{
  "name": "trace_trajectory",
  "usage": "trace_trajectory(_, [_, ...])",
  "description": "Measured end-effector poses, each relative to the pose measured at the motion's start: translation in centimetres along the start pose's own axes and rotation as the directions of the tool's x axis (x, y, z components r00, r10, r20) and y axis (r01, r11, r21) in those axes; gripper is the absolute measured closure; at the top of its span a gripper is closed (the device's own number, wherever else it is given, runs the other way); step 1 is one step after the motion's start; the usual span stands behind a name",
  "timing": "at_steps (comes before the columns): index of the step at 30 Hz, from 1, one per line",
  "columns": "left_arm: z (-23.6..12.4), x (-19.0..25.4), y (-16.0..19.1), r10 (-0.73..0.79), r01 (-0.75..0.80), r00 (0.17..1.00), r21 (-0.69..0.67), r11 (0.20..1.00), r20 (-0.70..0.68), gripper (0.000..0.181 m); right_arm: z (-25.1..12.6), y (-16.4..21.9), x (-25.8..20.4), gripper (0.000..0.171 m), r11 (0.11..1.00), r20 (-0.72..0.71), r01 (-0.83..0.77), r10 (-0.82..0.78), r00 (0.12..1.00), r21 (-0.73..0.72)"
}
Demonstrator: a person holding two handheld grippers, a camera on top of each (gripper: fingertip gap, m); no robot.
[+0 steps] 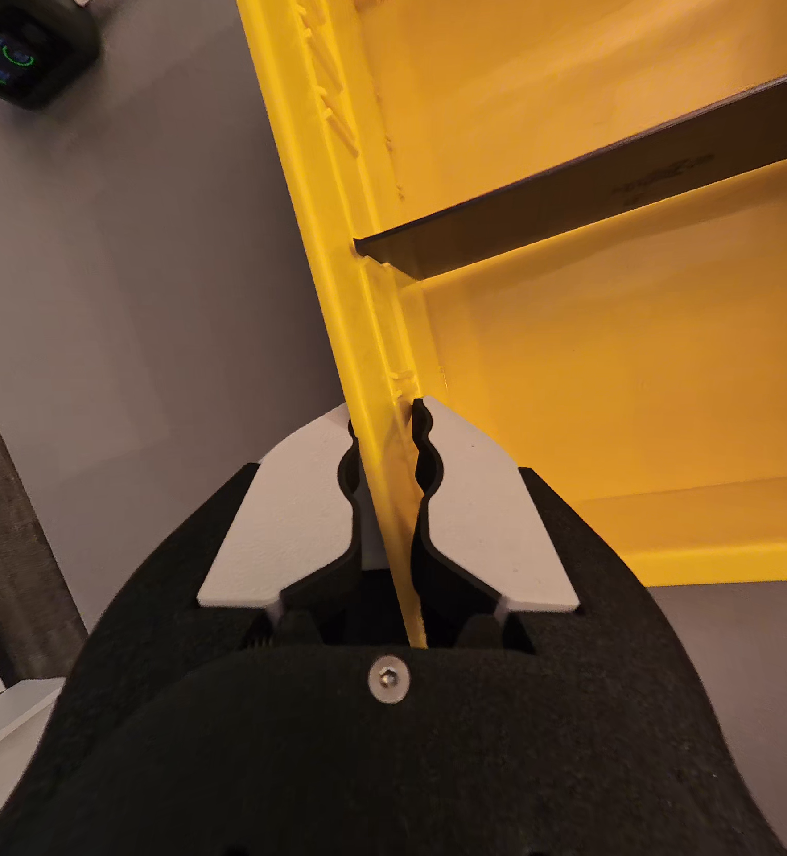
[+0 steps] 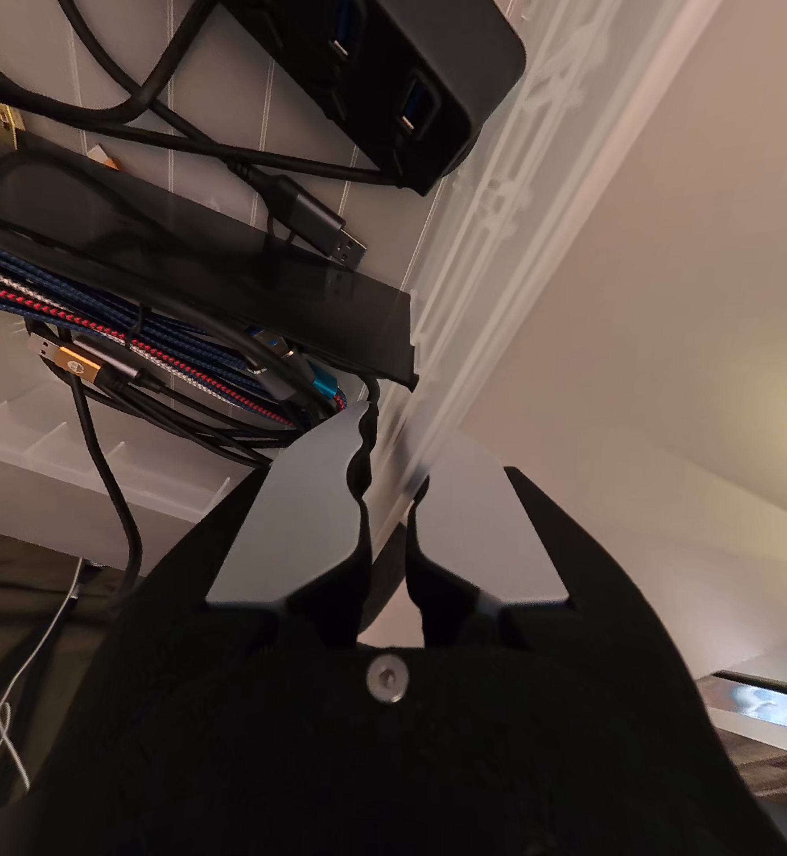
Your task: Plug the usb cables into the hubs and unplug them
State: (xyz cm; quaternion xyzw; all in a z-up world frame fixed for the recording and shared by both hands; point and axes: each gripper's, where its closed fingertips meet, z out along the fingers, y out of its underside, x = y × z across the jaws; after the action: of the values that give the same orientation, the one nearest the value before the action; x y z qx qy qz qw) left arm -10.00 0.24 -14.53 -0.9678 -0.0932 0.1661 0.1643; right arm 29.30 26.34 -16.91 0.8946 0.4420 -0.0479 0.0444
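In the left wrist view, the left gripper (image 1: 384, 417) is clamped on the side wall of a yellow bin (image 1: 331, 259), one pale finger outside the wall and the other inside, with the rim running down between them into the black body of the tool. The bin sits on a grey table (image 1: 141, 278), and a black divider (image 1: 567, 204) crosses its interior from the gripped wall toward the right, splitting it into two compartments; no cables or hubs show in either. A small dark device with a lit screen (image 1: 16, 51) lies on the table at the upper left, well apart from the bin. In the right wrist view, the right gripper (image 2: 396, 435) is closed on the rim of a clear plastic bin (image 2: 512, 241), its left finger inside the wall and its right finger outside. Inside this bin a black USB hub (image 2: 410, 78) with blue ports lies at the top, nothing plugged into the ports that show. A black divider (image 2: 289, 282) separates it from the nearer compartment, where a bundle of USB cables (image 2: 173, 343) lies: braided blue and red-and-white cords, black cords, an orange-collared plug and a teal-collared one. A grey USB plug (image 2: 322, 222) on a black cord rests loose just above the divider, beside the hub.
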Motion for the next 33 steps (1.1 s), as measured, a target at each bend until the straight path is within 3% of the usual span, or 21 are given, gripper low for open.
trace_trajectory(4, [-0.2,0.2,-0.5,0.012,-0.011,0.999,0.026,1.0,-0.03,0.164,0.1,-0.3,-0.7,0.16,1.0,-0.011,0.021,-0.021,1.0,-0.006])
trace_trajectory(9, [-4.6,-1.6,-3.9,-0.02,0.011,0.999,0.248,0.969,0.034,0.155,-0.7,-0.7,-0.4,0.149,0.999,-0.035,0.016,-0.015,0.999,0.038])
trace_trajectory(14, [-11.1,-4.4,-8.8,-0.053,-0.039,0.983,0.491,0.87,0.173,0.132,-4.4,-0.7,0.5,0.142,0.982,-0.09,-0.018,0.035,0.995,0.19])
trace_trajectory(19, [-14.7,-6.7,-12.7,-0.119,-0.034,0.976,0.671,0.741,0.181,0.132,-11.3,0.6,1.2,0.14,0.881,-0.154,-0.048,0.136,0.979,0.471])
trace_trajectory(22, [-15.0,-8.1,-13.3,-0.16,-0.013,0.972,0.72,0.693,0.172,0.131,-17.0,-0.1,-1.4,0.141,0.701,-0.159,0.034,0.113,0.981,0.712])
trace_trajectory(25, [-14.5,-8.5,-13.5,-0.164,0.03,0.981,0.757,0.653,0.103,0.132,-22.5,-1.5,-10.7,0.142,0.33,-0.207,0.263,-0.196,0.959,0.906])
trace_trajectory(26, [-14.2,-8.6,-13.4,-0.161,0.041,0.983,0.753,0.657,0.088,0.131,-23.1,-1.4,-14.5,0.142,0.198,-0.225,0.293,-0.306,0.925,0.935])
trace_trajectory(27, [-14.0,-8.7,-13.3,-0.16,0.047,0.984,0.751,0.658,0.079,0.131,-23.1,-1.4,-17.8,0.139,0.128,-0.205,0.272,-0.385,0.9,0.954])
trace_trajectory(29, [-14.0,-8.5,-13.3,-0.148,0.057,0.988,0.758,0.65,0.053,0.132,-20.8,-2.2,-22.9,0.133,0.195,-0.051,0.163,-0.477,0.877,0.967])
trace_trajectory(31, [-14.5,-8.0,-13.4,-0.129,0.061,0.991,0.766,0.64,0.028,0.131,-16.4,-3.6,-26.8,0.131,0.366,0.062,0.147,-0.504,0.862,0.919])
trace_trajectory(33, [-15.5,-7.2,-13.4,-0.103,0.05,0.995,0.784,0.619,0.017,0.132,-11.9,-5.4,-28.1,0.133,0.519,0.052,0.198,-0.428,0.902,0.832])
